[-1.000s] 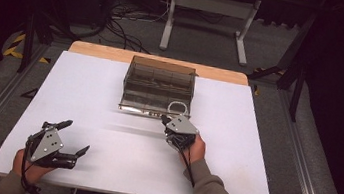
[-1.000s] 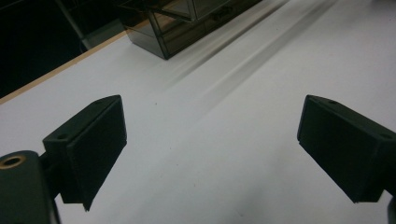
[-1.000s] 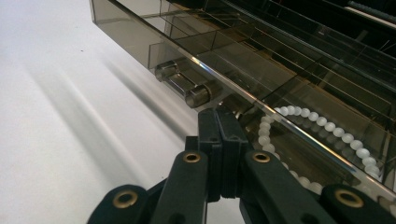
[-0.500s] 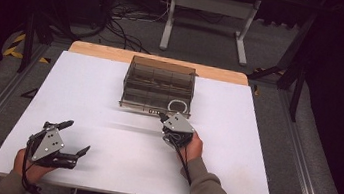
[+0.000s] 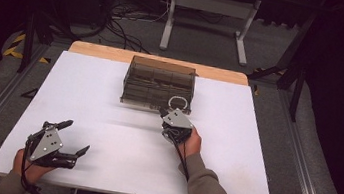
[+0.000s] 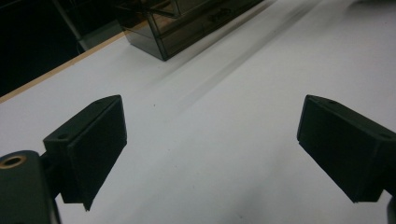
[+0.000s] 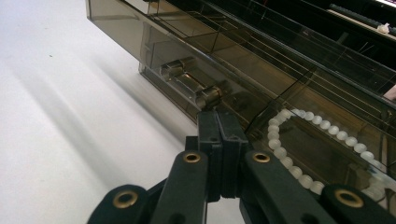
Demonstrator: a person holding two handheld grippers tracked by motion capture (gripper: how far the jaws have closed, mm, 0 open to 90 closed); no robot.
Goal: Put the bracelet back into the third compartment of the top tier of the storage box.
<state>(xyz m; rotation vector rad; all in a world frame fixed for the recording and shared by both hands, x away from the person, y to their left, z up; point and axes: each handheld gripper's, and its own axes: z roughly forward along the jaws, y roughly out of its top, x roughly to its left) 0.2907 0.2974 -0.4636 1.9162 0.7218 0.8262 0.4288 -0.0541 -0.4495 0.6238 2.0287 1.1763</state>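
Observation:
A smoky see-through drawer box point(image 5: 159, 82) stands at the back middle of the white table point(image 5: 99, 97). A white bead bracelet point(image 5: 178, 102) lies in its front right drawer, which stands slightly out. My right gripper point(image 5: 163, 111) is shut, with its tips against that drawer's front. In the right gripper view the closed right gripper point(image 7: 221, 117) sits just below a metal handle point(image 7: 191, 84), with the bracelet point(image 7: 299, 163) behind the drawer wall. My left gripper point(image 5: 76, 136) rests open near the front left edge, with nothing in it. In its own view, my left gripper point(image 6: 210, 149) has bare table between its jaws.
The box point(image 6: 187, 23) lies far ahead of the left gripper. A wooden strip point(image 5: 115, 53) runs along the table's back edge. Beyond it stand a grey stand's legs point(image 5: 205, 20) and cables on the floor. Metal rails flank the table.
My right gripper has edged toward the box, and the drawer with the bracelet has slid a little further in. The left gripper has stayed put.

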